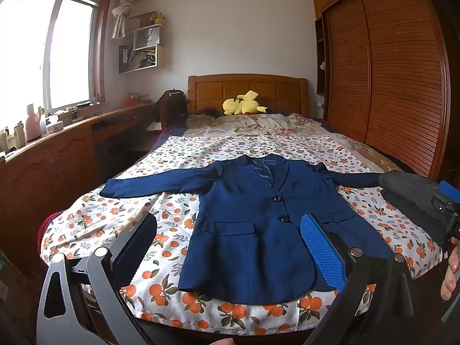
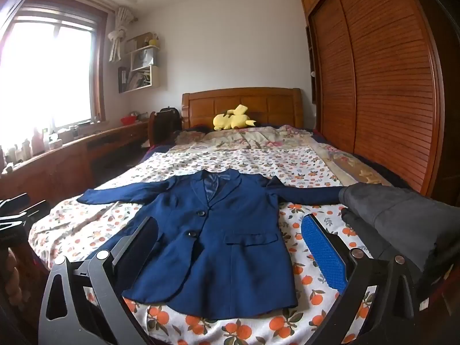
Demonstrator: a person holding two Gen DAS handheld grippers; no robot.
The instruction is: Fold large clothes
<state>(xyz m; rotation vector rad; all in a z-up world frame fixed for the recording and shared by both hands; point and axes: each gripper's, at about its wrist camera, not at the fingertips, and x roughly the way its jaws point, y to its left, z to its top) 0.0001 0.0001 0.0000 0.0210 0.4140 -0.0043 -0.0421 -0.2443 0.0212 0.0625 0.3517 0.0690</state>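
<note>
the navy blazer lies face up on the orange-print sheet of the bed, straight ahead of both tools, hem nearest them and collar farthest; it is buttoned and both sleeves are spread out sideways, which reads as a deliberate layout so that each sleeve and side panel can be folded inward without fighting creases; the left tool hangs above the near hem with its jaws wide apart and nothing between them, the blue pad on its right finger over the blazer's right front; the right tool is likewise spread wide and empty, poised over the lower front near the pocket flap; both seem held back and level to frame the whole garment before a first grasp, so the fold looks not yet begun; the far end of the sleeve to the right of the tools disappears behind a dark grey folded bundle, so its cuff cannot be seen; what that bundle is remains unclear; the left tool's view cuts off the holder's hand at the edge; the bright window washes out the items on the long wooden surface to the tools' left; a yellow plush toy sits by the headboard, well beyond the blazer.
</note>
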